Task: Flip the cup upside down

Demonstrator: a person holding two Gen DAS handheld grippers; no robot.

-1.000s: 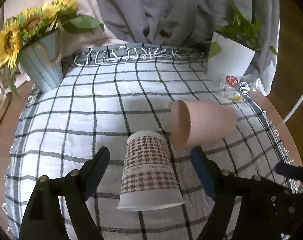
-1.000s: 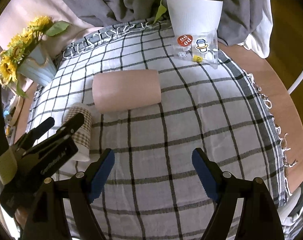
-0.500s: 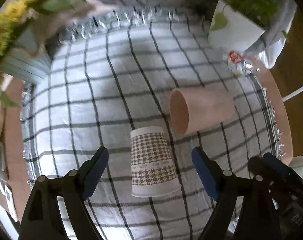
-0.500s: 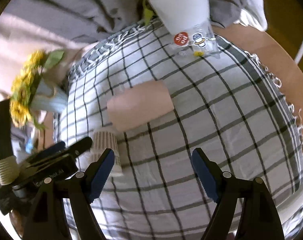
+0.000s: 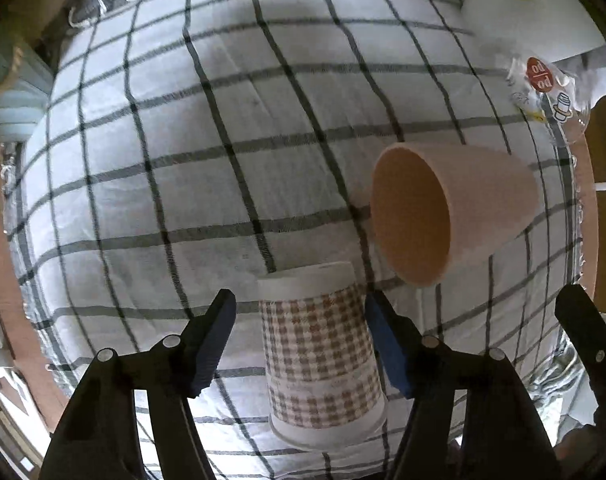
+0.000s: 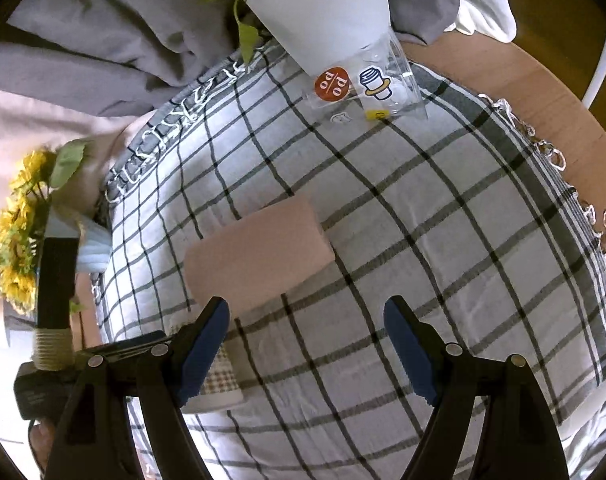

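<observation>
A brown-checked paper cup (image 5: 321, 356) stands upside down on the checked cloth, rim down. My left gripper (image 5: 301, 340) is open, its blue pads on either side of the cup and apart from it. A pink cup (image 5: 451, 210) lies on its side to the right, mouth toward the camera. In the right wrist view the pink cup (image 6: 259, 254) lies just ahead of my open, empty right gripper (image 6: 307, 344), and the paper cup (image 6: 221, 384) peeks out behind the left finger. The left gripper's body (image 6: 63, 364) shows at the far left.
A white plant pot (image 6: 327, 12) and a clear sticker bag (image 6: 367, 84) sit at the far right of the checked cloth (image 6: 443, 220). A sunflower vase (image 6: 27, 232) stands at the left. The round wooden table's edge (image 6: 543, 92) and grey drapes lie beyond.
Both grippers have risen and tilted downward, so the views look more steeply onto the table. The left gripper has moved in around the paper cup. Both cups have stayed put.
</observation>
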